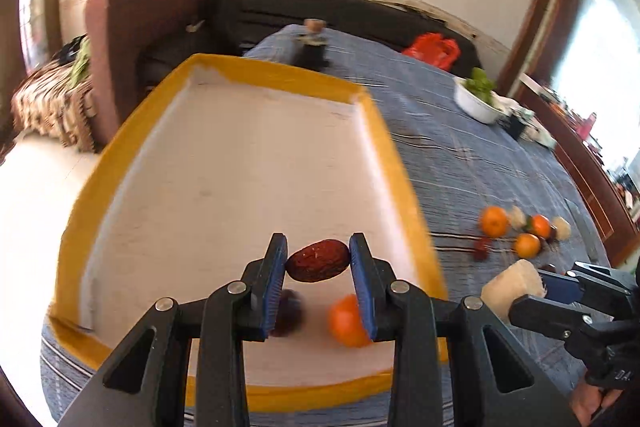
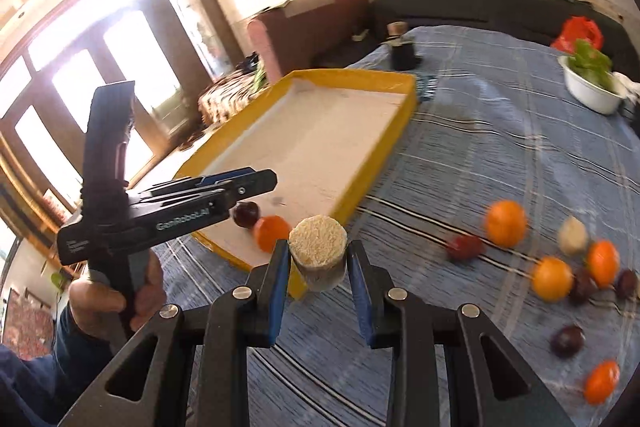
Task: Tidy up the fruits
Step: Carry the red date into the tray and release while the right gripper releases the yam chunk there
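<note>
In the left wrist view, the left claw (image 1: 318, 263) at lower centre is clenched on a red date (image 1: 317, 261), held over the near end of the yellow tray (image 1: 384, 131), likely to set it beside the orange (image 1: 347, 321) and dark plum (image 1: 289, 311) already lying there.

In the right wrist view, the right claw (image 2: 318, 263) grips a pale sugarcane chunk (image 2: 318, 251) just short of the tray's near corner, apparently bound for the same tray. Loose fruit (image 2: 506, 223) waits at right on the blue tabletop (image 2: 480, 107).
</note>
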